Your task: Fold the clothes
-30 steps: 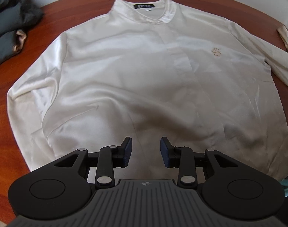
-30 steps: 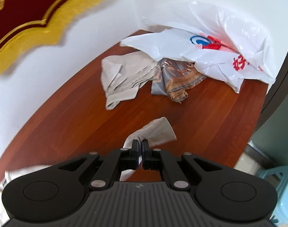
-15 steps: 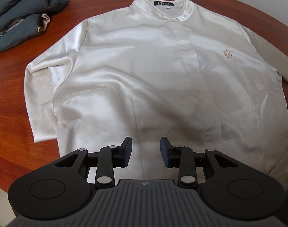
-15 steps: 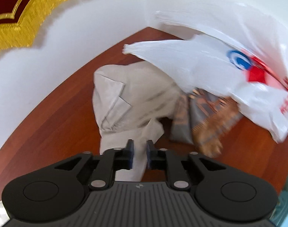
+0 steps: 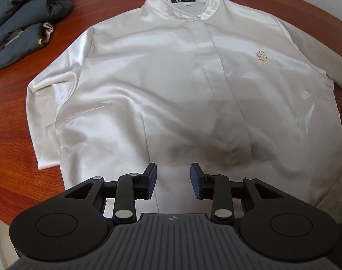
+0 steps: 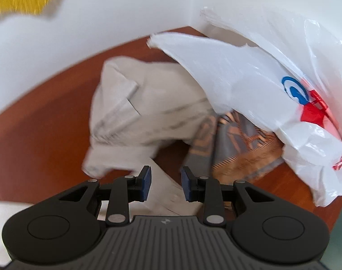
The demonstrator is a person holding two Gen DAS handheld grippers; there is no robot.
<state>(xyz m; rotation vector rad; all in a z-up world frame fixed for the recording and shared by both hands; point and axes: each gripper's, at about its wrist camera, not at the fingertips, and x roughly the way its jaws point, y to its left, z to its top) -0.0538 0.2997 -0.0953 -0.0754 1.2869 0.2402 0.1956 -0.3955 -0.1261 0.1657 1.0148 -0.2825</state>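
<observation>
A cream satin shirt [image 5: 171, 85] lies flat, front up, on the round wooden table [image 5: 18, 117], collar at the far side. Its left sleeve is folded in along the body. My left gripper [image 5: 173, 181] is open and empty, hovering over the shirt's lower hem. My right gripper [image 6: 165, 183] is open and empty, with the shirt's right sleeve cuff [image 6: 166, 191] lying on the table below its jaws. The rest of that sleeve is hidden under the gripper body.
A dark grey garment [image 5: 20, 24] lies bunched at the table's far left. In the right wrist view a beige folded garment [image 6: 137, 112], a patterned brown-grey cloth [image 6: 238, 146] and a white plastic bag [image 6: 260, 90] lie near the wall.
My right gripper has opened and let go of the sleeve cuff, after moving toward the beige garment. My left gripper has shifted left over the shirt and stayed open.
</observation>
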